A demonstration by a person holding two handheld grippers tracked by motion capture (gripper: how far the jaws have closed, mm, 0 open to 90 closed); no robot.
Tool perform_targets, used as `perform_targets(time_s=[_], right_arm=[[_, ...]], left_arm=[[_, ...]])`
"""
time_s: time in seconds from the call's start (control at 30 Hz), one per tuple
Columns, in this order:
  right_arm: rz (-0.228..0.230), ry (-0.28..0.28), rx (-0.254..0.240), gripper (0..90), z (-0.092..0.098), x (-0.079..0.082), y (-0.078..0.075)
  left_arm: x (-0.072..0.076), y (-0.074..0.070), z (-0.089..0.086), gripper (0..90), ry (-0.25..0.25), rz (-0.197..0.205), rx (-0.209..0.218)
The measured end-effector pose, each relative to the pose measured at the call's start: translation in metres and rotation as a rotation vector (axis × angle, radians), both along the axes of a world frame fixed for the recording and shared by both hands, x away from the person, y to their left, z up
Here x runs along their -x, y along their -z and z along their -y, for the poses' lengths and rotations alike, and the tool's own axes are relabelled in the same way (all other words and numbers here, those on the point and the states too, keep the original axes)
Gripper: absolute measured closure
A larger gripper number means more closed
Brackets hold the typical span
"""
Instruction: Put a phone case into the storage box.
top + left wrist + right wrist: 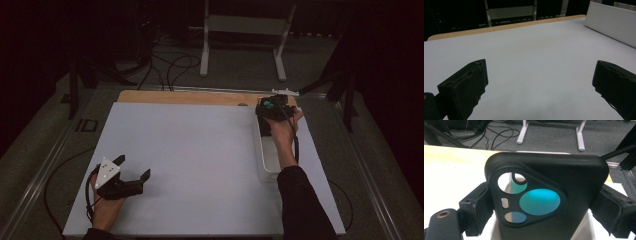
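Phone case (549,202) is clamped between the right claw's (544,207) two jaws, held at the far right of the table over the far end of a white tray (265,172). Case is matte black, soft-looking, rounded corners, with a rounded-triangle camera cutout: circular holes plus a small slot, teal showing through the largest hole. Jaw pads gripping it are black, rough and a bit frayed at the edges. In the high view the right claw (272,107) sits at the tray's far end, cable trailing back along the wrist of a dark sleeve (300,200). Tray is a long narrow rectangle, smooth white walls, parallel to the table's right edge; its wall (609,25) shows up far right in the left gripper view. Left claw (132,167) sits low over the near-left of the table, jaws spread wide, nothing between them, grey three-cornered plate on top. Table (200,150) is covered with a flat matte pale-grey sheet, a light wooden strip (180,96) exposed along the far edge. Beyond it: dark room, grey carpeted floor (240,70), loose black cables (170,65), white metal stand legs (205,45), metal rails (35,175) flanking the table on both sides.
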State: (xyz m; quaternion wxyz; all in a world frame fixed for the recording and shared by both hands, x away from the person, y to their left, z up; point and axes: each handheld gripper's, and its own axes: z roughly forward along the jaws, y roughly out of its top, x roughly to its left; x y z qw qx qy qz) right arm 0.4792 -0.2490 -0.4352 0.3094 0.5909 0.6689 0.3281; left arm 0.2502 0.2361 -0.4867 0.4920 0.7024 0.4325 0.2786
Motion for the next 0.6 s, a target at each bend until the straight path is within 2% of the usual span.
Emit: perform_targets(time_s=[0.17,0.6], right_arm=[[0.001,0.006,-0.008,8.8,0.0016,-0.0003,-0.0002],[0.040,-0.008,-0.038,8.4,0.0050,0.0032,-0.0075]], left_arm=[[-0.0001,0.0002,0.0004,1.1,0.005,-0.004,-0.001],[0.0001,0.0001,0.0008,1.1,0.004,-0.004,-0.002]])
